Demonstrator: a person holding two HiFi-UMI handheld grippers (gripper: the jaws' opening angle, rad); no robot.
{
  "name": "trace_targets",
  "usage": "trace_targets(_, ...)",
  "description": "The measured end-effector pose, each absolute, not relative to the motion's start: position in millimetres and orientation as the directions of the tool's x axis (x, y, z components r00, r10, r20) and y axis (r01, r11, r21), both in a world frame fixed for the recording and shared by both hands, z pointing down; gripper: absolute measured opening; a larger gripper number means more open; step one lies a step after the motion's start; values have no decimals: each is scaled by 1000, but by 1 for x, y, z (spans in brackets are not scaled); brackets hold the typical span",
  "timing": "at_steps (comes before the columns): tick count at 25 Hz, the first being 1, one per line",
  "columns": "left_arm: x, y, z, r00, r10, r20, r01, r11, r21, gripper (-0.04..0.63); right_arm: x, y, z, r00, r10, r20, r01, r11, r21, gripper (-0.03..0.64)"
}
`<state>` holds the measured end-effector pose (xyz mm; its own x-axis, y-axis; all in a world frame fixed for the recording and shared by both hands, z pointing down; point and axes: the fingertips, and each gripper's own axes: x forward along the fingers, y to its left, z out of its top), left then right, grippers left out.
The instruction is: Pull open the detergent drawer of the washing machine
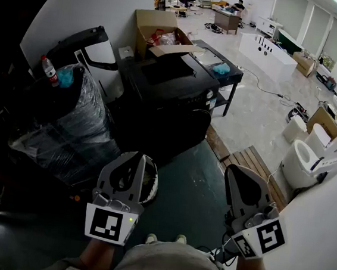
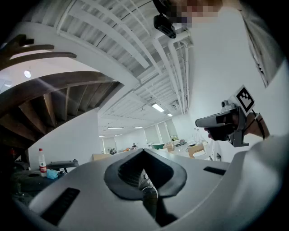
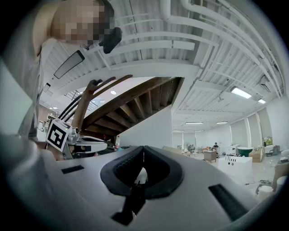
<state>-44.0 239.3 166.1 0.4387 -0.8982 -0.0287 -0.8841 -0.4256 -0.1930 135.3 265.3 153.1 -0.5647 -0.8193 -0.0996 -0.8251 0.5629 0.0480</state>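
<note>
Left claw [image 1: 141,157]: held low in front of the person's lap and pointing forward. Its own view shows the two jaws closed tip to tip with nothing between them.
Right claw [image 1: 237,168]: held beside the left one, apart from it and pointing the same way. Its jaws are also fully closed and hold nothing.
Marker cubes: a cube with black-and-white squares sits at the near end of each claw.
Black box-shaped washing machine [image 1: 171,93]: stands on the floor ahead of both claws, well apart from them and touched by neither.
Detergent drawer: it belongs to that machine, but the dark front is too dim to make it out, so I cannot tell whether it is in or out.
Dark green floor mat [image 1: 194,191]: lies under the claws and runs up to the machine's foot.
Bulky black load wrapped in clear plastic film [image 1: 68,124]: stands left of the machine. A clear bottle with a red cap [image 1: 49,70] stands upright on top of it.
Open brown cardboard box [image 1: 157,29]: sits behind the machine, against the white wall.
Low black surface [image 1: 229,78]: stands to the right behind the machine, with a crumpled blue cloth [image 1: 221,68] on it.
Slatted wooden pallet [image 1: 251,163]: lies on the floor to the right of the mat.
White toilets [image 1: 309,159]: stand in a group at the right, near the white wall.
Person: grey clothing and the toes of light shoes [image 1: 165,239] show at the bottom of the head view, between the two claws.
</note>
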Motion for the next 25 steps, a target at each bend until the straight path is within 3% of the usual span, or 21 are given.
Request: trace_targets(25,18,237,182,417,-909,16,-884,-410,-224,15,190,263,169,-631,-764,-134,-770,638,-14,32)
